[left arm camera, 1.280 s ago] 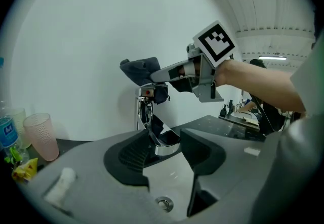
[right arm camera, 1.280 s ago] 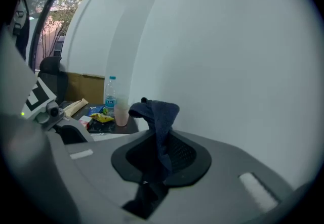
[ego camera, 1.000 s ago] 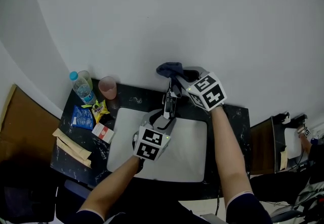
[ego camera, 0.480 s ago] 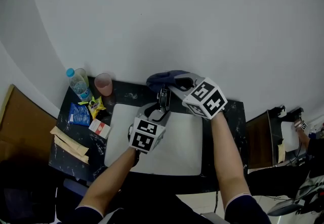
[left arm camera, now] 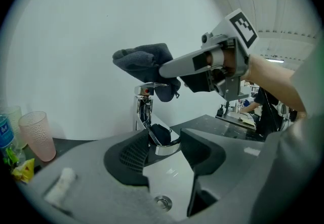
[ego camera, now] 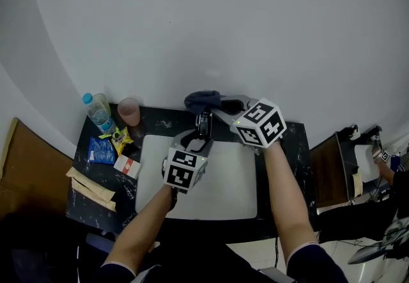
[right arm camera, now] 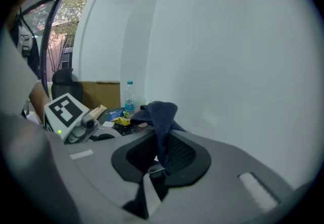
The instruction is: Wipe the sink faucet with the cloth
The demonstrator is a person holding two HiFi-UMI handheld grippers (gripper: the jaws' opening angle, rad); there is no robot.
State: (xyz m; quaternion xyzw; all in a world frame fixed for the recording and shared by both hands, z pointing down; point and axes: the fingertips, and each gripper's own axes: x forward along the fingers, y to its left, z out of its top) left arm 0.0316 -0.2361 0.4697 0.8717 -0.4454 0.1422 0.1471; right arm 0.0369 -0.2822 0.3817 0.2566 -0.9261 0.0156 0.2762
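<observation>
Right claw (right arm camera: 159, 161) clenched on cloth (right arm camera: 161, 117); cloth bunches out past its tips and sits on top of the faucet (left arm camera: 143, 109). Left claw (left arm camera: 165, 154) grips the spout end over the sink (left arm camera: 169, 180).

**Bench** (ego camera: 291, 149) — a dark, white-flecked slab set against a pale wall, with 1 white rectangular sink (ego camera: 148, 176) sunk into its middle. The chrome faucet (left arm camera: 143, 112) rises from the strip behind the sink. All loose items lie on the left-hand strip, beside the sink:
- at the back, 1 clear water bottle (ego camera: 97, 111) with a blue cap, upright, and just beside it 1 pink tumbler (ego camera: 128, 111), also upright;
- nearer the front, 1 blue packet (ego camera: 101, 149) and 1 yellow packet (ego camera: 120, 140), touching;
- 1 small red-and-white box (ego camera: 129, 166) at the sink's edge;
- at the front corner — a few tan paper sleeves (ego camera: 89, 184), lying flat.
</observation>
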